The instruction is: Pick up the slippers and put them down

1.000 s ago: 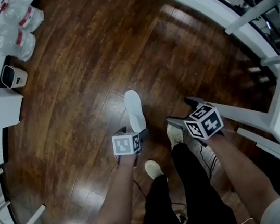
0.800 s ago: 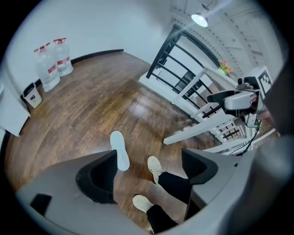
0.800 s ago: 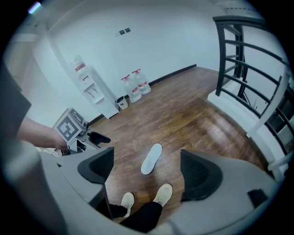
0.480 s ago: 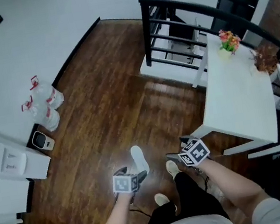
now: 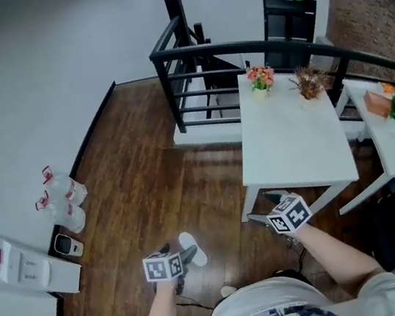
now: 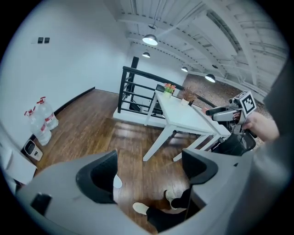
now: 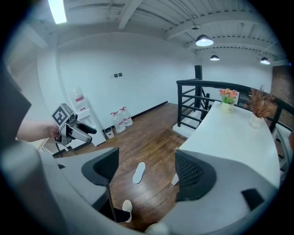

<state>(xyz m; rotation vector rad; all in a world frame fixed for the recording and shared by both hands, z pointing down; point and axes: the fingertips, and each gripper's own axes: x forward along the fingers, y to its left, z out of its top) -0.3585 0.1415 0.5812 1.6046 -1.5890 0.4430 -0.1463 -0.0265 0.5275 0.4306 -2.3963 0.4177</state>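
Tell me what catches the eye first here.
A white slipper lies on the dark wood floor, just ahead of the person's feet. To its right stands a long white table with flowers at its far end. A black railing runs behind the table.

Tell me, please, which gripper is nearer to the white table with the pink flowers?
Right. The right gripper, jaws closing on nothing, hangs by the table's near left leg; the left gripper is farther left, over open floor above the slipper.
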